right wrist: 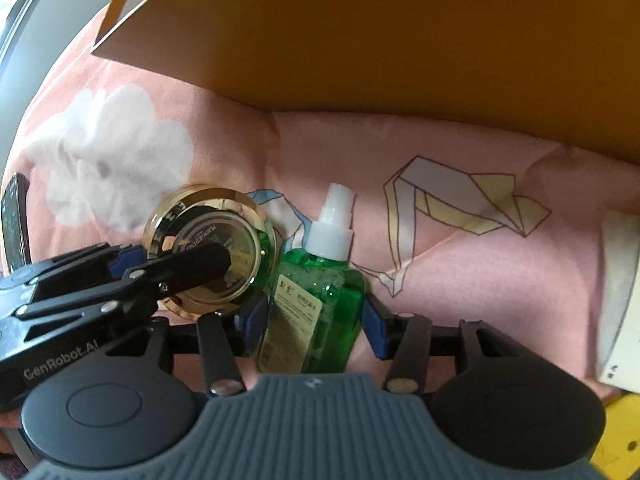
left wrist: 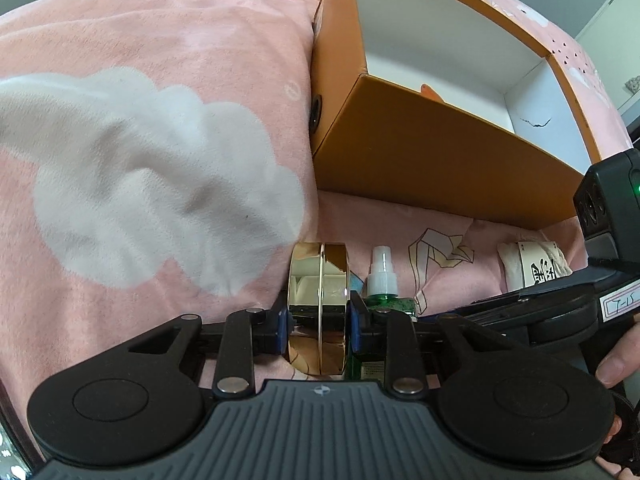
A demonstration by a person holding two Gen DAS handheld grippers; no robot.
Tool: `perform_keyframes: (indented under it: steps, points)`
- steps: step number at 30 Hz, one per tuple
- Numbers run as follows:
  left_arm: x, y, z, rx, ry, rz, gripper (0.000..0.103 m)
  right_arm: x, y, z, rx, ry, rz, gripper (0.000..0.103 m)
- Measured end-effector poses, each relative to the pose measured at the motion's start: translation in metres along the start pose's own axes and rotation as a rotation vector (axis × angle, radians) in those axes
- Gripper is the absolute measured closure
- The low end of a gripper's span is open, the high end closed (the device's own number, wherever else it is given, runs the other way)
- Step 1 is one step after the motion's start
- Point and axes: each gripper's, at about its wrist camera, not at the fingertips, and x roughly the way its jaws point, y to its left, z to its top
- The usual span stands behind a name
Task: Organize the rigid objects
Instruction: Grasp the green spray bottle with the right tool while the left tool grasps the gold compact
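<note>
A round gold tin (left wrist: 320, 308) stands on edge on the pink bedding, and my left gripper (left wrist: 319, 328) is shut on its two flat faces. In the right wrist view the same gold tin (right wrist: 240, 236) shows face-on, with a black left finger (right wrist: 192, 262) across it. Right beside it lies a green spray bottle (right wrist: 320, 284) with a white cap. My right gripper (right wrist: 314, 324) straddles the bottle's body, its blue pads close beside it and not pressing. The bottle's cap (left wrist: 382, 268) peeks out behind the tin in the left wrist view.
An open orange box (left wrist: 420, 152) with a white inside sits just beyond the objects; its wall (right wrist: 360, 40) fills the top of the right view. A white packet (left wrist: 532, 264) lies to the right. A dark phone (right wrist: 14, 224) rests at the far left.
</note>
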Motion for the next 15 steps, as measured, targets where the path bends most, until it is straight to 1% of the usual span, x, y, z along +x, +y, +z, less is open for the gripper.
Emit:
perform_keyframes:
  steps: [2,3,4,6,10,15]
  points:
    - [-0.001,0.001,0.0,-0.001,-0.001,0.0,0.071,-0.001,-0.001,0.0,0.003,-0.003,0.004,0.054]
    - [-0.001,0.0,-0.001,-0.001,-0.001,-0.001,0.071,-0.002,-0.002,-0.002,0.003,-0.008,0.004,0.063]
    - [-0.002,0.001,-0.001,0.001,-0.003,0.002,0.071,-0.007,-0.002,-0.003,-0.003,-0.02,0.003,0.066]
    - [-0.002,0.0,-0.001,0.002,-0.003,0.003,0.071,-0.012,0.0,-0.004,-0.009,-0.034,0.009,0.07]
    - [-0.001,-0.003,-0.001,0.017,-0.001,0.007,0.071,-0.028,0.009,-0.011,-0.052,-0.065,-0.032,0.072]
    - [0.004,-0.008,-0.001,0.032,0.01,0.01,0.071,-0.059,0.022,-0.016,-0.105,-0.158,-0.151,0.072]
